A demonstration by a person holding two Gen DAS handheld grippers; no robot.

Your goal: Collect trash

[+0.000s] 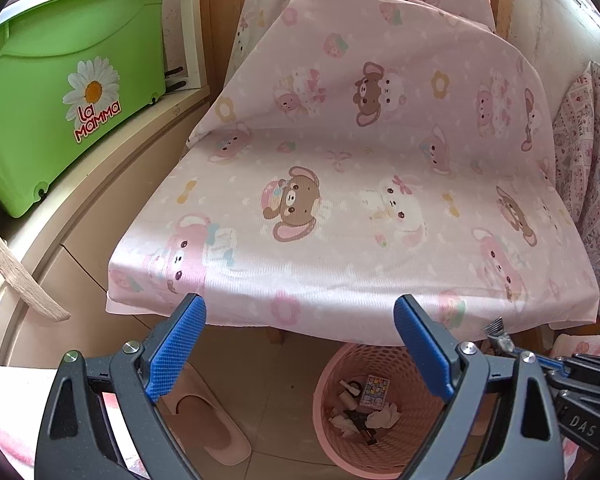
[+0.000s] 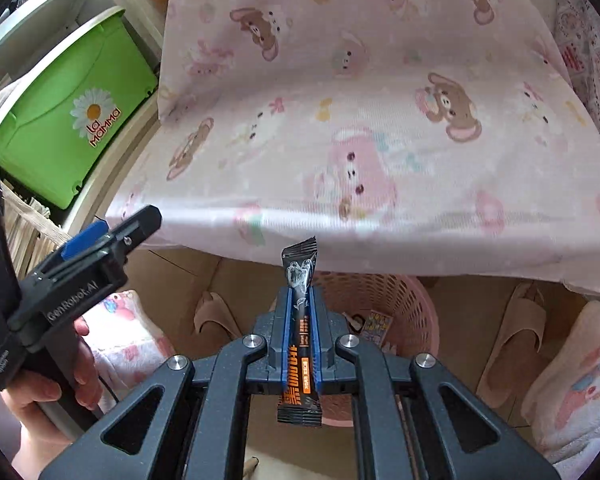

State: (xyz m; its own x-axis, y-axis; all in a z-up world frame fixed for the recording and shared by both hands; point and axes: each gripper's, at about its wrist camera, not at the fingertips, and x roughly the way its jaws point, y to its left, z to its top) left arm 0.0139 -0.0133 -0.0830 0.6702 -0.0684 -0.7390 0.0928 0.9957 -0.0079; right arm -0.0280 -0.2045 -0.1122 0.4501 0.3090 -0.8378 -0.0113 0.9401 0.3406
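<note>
My right gripper (image 2: 300, 300) is shut on a long black sachet wrapper (image 2: 300, 276) with orange print, held upright above a pink mesh waste basket (image 2: 412, 300). In the left wrist view the same pink basket (image 1: 332, 432) stands on the floor under the table edge, with crumpled tissues and small wrappers (image 1: 370, 408) inside. My left gripper (image 1: 300, 312) hangs open in front of the table edge with nothing between its blue pads (image 1: 180, 344). The right gripper's tip with the wrapper end (image 1: 500, 334) shows at the right of that view.
A table covered by a pink cartoon-bear cloth (image 1: 360, 184) fills the middle. A green storage box (image 1: 60, 92) sits on a shelf at left. Pink slippers (image 1: 204, 424) lie on the floor beside the basket. A hand (image 2: 52, 384) holds the left gripper's black body.
</note>
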